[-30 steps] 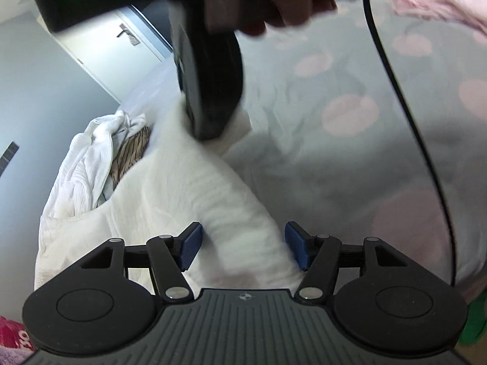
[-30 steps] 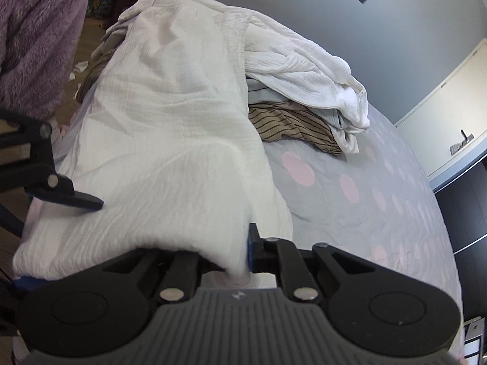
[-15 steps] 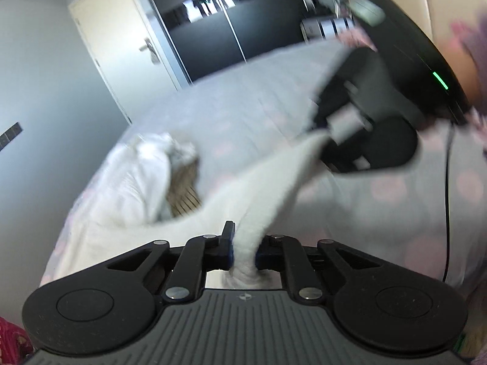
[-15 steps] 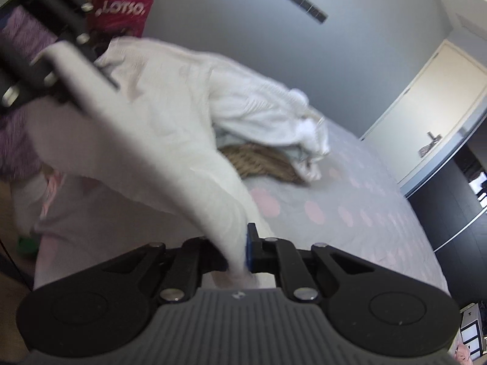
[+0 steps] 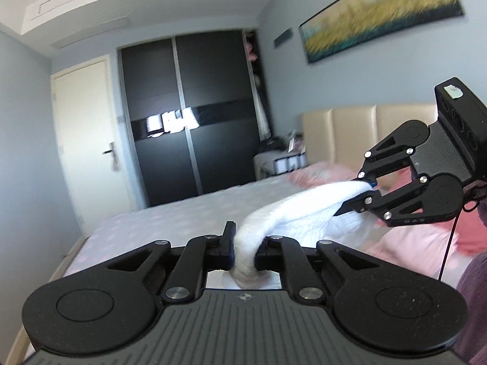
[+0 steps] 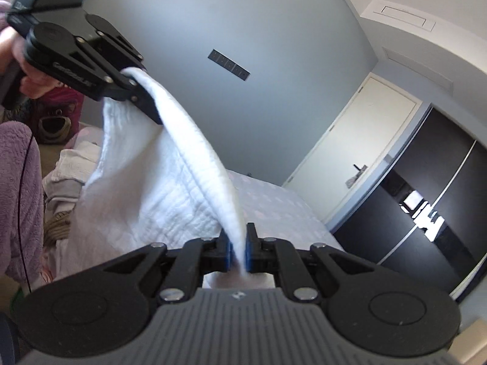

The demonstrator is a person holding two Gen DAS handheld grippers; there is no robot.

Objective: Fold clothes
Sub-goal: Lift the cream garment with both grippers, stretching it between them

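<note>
The left gripper (image 5: 243,251) was nearly closed, its jaws pinching a bunched edge of the white garment (image 5: 292,213). They had just been closing, and the cloth sat between them and spilled out behind the pads. The right gripper (image 6: 238,249) was likewise narrow, its blue pads (image 6: 227,251) pressed on a thin fold of the same garment (image 6: 158,182).

In the left wrist view the right gripper (image 5: 356,194) showed at the right edge, gripping the far end of the cloth, so the garment's edge ran as a sagging band from one tool to the other. In the right wrist view the left gripper (image 6: 143,91) clamped the upper corner, a hand (image 6: 29,79) behind it.

The garment hung in the air between the two grippers, above the bed (image 5: 170,222), its body draping down. A heap of other clothes (image 6: 64,182) lay below at the left
</note>
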